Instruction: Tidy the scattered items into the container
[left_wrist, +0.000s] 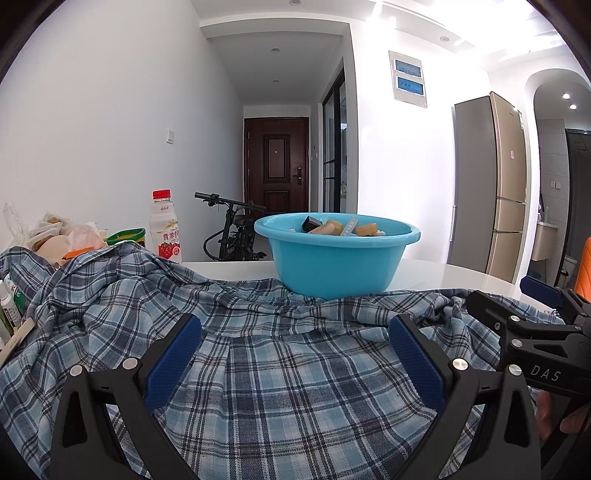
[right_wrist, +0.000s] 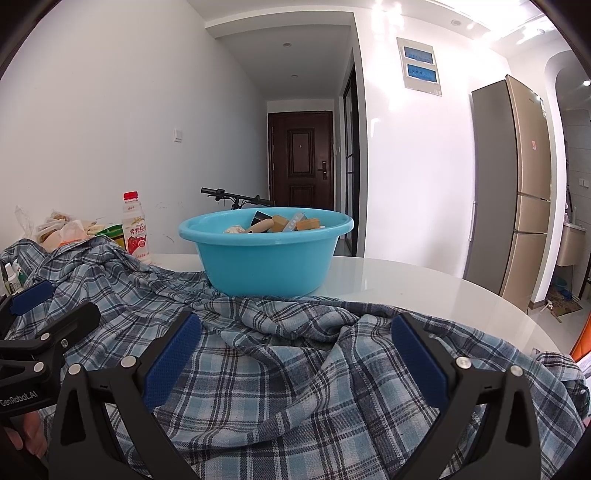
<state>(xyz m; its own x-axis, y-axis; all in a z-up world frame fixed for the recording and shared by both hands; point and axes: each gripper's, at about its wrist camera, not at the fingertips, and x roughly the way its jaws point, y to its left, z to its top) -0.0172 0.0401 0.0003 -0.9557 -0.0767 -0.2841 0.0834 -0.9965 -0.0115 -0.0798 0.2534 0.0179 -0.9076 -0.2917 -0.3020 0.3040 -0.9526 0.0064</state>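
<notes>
Your glossy white round table (right_wrist: 424, 291) carries a blue plaid cotton shirt (left_wrist: 280, 369) under the round turquoise plastic basin (left_wrist: 336, 258) (already holding small items). Both left gripper (left_wrist: 295, 365) and right gripper (right_wrist: 295, 365) hover with fingers spread wide, empty; tugging cloth could topple it.

Home: fridge (left_wrist: 491, 184), front door (left_wrist: 276, 162), bicycle (left_wrist: 232, 229).

- Your plaid shirt (left_wrist: 280, 369) runs off the bottom edge in both views, and it hides most of the worktop (right_wrist: 406, 288).
- Stuff in the blue basin (left_wrist: 332, 266) sits mostly below the rim, so you can't really tell what it is.
- The bike (left_wrist: 232, 229) behind the basin is half hidden.
- The bottles at the left edge (left_wrist: 9, 306) are cut off.
</notes>
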